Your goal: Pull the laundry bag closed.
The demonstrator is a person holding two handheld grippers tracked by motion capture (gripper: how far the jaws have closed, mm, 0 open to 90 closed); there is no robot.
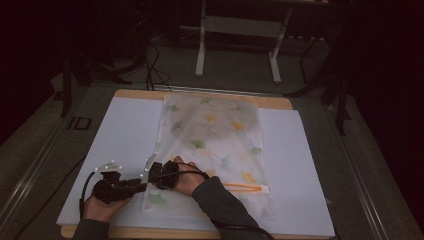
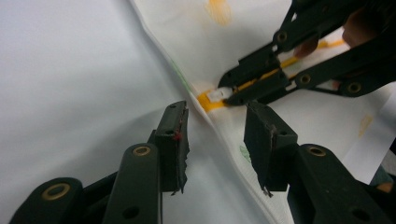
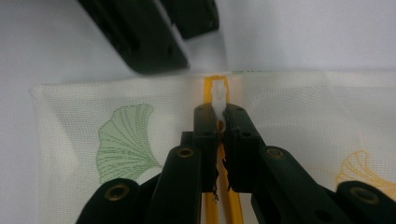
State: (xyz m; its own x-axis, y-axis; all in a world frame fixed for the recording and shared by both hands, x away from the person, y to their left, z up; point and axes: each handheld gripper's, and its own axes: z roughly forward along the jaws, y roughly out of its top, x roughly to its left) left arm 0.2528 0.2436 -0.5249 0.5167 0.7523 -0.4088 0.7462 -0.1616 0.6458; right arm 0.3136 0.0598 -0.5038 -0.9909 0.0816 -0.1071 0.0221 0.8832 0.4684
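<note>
A pale mesh bag (image 1: pixel 215 135) printed with green and yellow leaves lies flat on the white board (image 1: pixel 125 140). An orange zipper (image 1: pixel 245 187) runs across its near end. My right gripper (image 3: pixel 219 112) is shut on the white zipper pull (image 3: pixel 218 93) at the zipper's end by the bag's edge. In the left gripper view the same pull (image 2: pixel 218 94) sits between the right gripper's (image 2: pixel 229 91) tips. My left gripper (image 2: pixel 217 116) stands open just short of that spot, straddling the bag's (image 2: pixel 308 121) seam edge, its pads touching nothing. From above, both grippers meet at the bag's near left corner (image 1: pixel 150 177).
The white board rests on a wooden table (image 1: pixel 135 94). Bare board lies left and right of the bag. White legs of another table (image 1: pixel 201 45) stand on the dark floor behind. Cables (image 1: pixel 85 192) trail from the grippers toward the near edge.
</note>
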